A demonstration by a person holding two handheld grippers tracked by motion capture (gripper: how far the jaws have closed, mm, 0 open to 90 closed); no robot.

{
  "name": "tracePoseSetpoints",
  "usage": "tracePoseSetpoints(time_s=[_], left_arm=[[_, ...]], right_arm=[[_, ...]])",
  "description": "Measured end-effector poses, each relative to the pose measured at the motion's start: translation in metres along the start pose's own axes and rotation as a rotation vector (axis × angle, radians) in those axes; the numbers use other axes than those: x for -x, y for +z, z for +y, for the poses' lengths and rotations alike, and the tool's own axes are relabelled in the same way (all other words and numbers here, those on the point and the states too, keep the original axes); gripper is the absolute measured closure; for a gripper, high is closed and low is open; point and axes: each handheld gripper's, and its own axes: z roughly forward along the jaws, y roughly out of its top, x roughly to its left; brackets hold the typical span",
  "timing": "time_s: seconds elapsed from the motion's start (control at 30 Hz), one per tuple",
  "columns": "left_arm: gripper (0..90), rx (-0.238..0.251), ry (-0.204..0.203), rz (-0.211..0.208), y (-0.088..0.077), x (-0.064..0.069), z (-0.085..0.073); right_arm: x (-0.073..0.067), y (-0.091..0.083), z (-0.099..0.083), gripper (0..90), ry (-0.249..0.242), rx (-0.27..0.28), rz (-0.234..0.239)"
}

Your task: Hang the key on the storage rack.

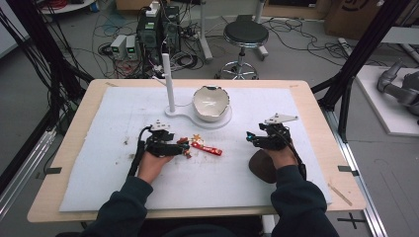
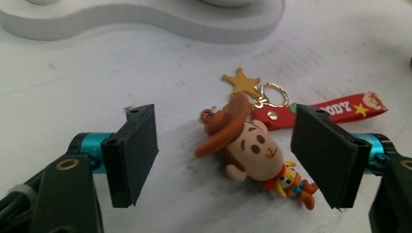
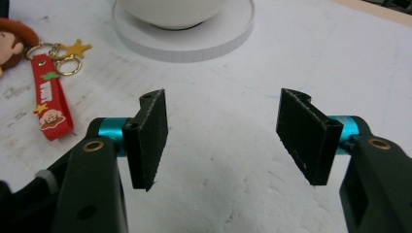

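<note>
White foam covers the tabletop (image 1: 123, 148), where the left claw (image 1: 184, 147) reaches a cowboy keychain (image 1: 190, 144) near the middle and the right claw (image 1: 250, 138) hovers farther right. Left gripper view: jaws apart, the keychain (image 2: 252, 148) lying untouched between them. Right gripper view: jaws apart over bare foam, red strap (image 3: 48, 99) at far left.

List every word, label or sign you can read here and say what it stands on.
"ODY": white letters on the red strap of the cowboy keychain; the left gripper's pad hides whatever comes before them.
White lettering on that strap in the right gripper view: too blurred to read.
Nothing else legible.
</note>
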Motion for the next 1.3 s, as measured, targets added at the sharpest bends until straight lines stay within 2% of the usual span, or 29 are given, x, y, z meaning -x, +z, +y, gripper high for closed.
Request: tracePoseSetpoints(time_s=[0.03, 0.07, 0.13, 0.17, 0.2, 0.27, 0.33, 0.37, 0.4, 0.43, 0.47, 0.53, 0.63, 0.67, 0.73, 0.8, 0.83, 0.87, 0.93, 0.97, 1.0, 1.07, 1.1, 1.13, 1.17, 1.3], left_arm=[[25.3, 0.000, 0.000, 0.000, 0.000, 0.000, 0.000], [26.1, -0.028, 0.009, 0.011, 0.005, 0.004, 0.000], [26.3, -0.054, 0.080, 0.066, 0.009, 0.011, -0.001], [28.9, -0.059, 0.101, 0.083, 0.009, 0.013, -0.001], [35.5, -0.056, 0.110, 0.087, 0.008, 0.012, -0.001], [43.6, -0.051, 0.102, 0.062, 0.006, 0.009, 0.000], [44.1, -0.045, 0.100, 0.043, 0.005, 0.006, 0.000], [44.2, -0.025, 0.085, 0.019, 0.004, 0.004, 0.001], [44.3, 0.042, 0.052, -0.023, -0.003, 0.000, 0.004], [44.3, 0.073, 0.042, -0.047, -0.006, -0.002, 0.007], [44.3, 0.086, 0.040, -0.065, -0.010, -0.004, 0.010], [44.3, 0.088, 0.050, -0.069, -0.014, -0.006, 0.014], [44.4, 0.147, 0.026, -0.101, -0.034, -0.022, 0.036], [44.4, 0.147, 0.026, -0.101, -0.034, -0.022, 0.036], [44.4, 0.173, 0.024, -0.110, -0.046, -0.028, 0.049], [44.5, 0.194, 0.033, -0.119, -0.057, -0.034, 0.062], [44.5, 0.218, 0.033, -0.135, -0.067, -0.039, 0.075], [44.5, 0.218, 0.033, -0.135, -0.067, -0.039, 0.075], [44.5, 0.246, 0.036, -0.152, -0.077, -0.044, 0.089], [44.4, 0.272, 0.049, -0.170, -0.085, -0.048, 0.102], [44.4, 0.272, 0.049, -0.170, -0.085, -0.048, 0.102], [44.4, 0.298, 0.060, -0.186, -0.093, -0.052, 0.116], [44.4, 0.306, 0.065, -0.189, -0.096, -0.053, 0.123], [44.4, 0.318, 0.087, -0.183, -0.103, -0.055, 0.136], [44.4, 0.318, 0.087, -0.183, -0.103, -0.055, 0.136], [44.4, 0.344, 0.094, -0.174, -0.113, -0.060, 0.156]], right_arm=[[0.000, 0.000, 0.000, 36.7, 0.000, 0.000, 0.000], [0.003, -0.002, 0.000, 36.7, 0.010, 0.016, -0.007], [0.003, -0.003, 0.000, 36.7, 0.014, 0.018, -0.009], [0.003, -0.003, -0.001, 36.7, 0.018, 0.016, -0.007], [0.004, -0.003, -0.001, 36.7, 0.008, 0.020, -0.010], [0.004, -0.005, -0.001, 36.7, 0.013, 0.025, -0.022], [0.005, -0.007, -0.001, 36.7, 0.018, 0.032, -0.026], [0.005, -0.007, -0.001, 36.7, 0.021, 0.034, -0.027], [0.006, -0.008, -0.001, 36.7, 0.021, 0.037, -0.026], [0.006, -0.009, -0.001, 36.7, 0.026, 0.041, -0.029], [0.007, -0.010, -0.001, 36.7, 0.023, 0.043, -0.030], [0.007, -0.010, -0.001, 36.7, 0.027, 0.048, -0.026], [0.008, -0.012, -0.001, 36.8, 0.031, 0.059, -0.027], [0.008, -0.012, -0.001, 36.8, 0.036, 0.060, -0.027], [0.009, -0.013, -0.001, 36.8, 0.037, 0.061, -0.027], [0.009, -0.013, -0.001, 36.8, 0.038, 0.069, -0.027], [0.010, -0.014, -0.001, 36.9, 0.040, 0.071, -0.027], [0.010, -0.014, -0.001, 36.9, 0.040, 0.071, -0.027], [0.011, -0.014, 0.000, 36.8, 0.041, 0.077, -0.022], [0.012, -0.014, 0.000, 36.8, 0.041, 0.078, -0.021], [0.012, -0.014, 0.000, 36.9, 0.044, 0.079, -0.020], [0.012, -0.014, 0.000, 36.8, 0.044, 0.081, -0.018], [0.012, -0.014, 0.000, 36.8, 0.047, 0.081, -0.018], [0.012, -0.015, 0.000, 36.8, 0.046, 0.081, -0.018], [0.012, -0.015, 0.000, 36.8, 0.046, 0.082, -0.019], [0.012, -0.015, 0.001, 36.8, 0.046, 0.085, -0.017]])
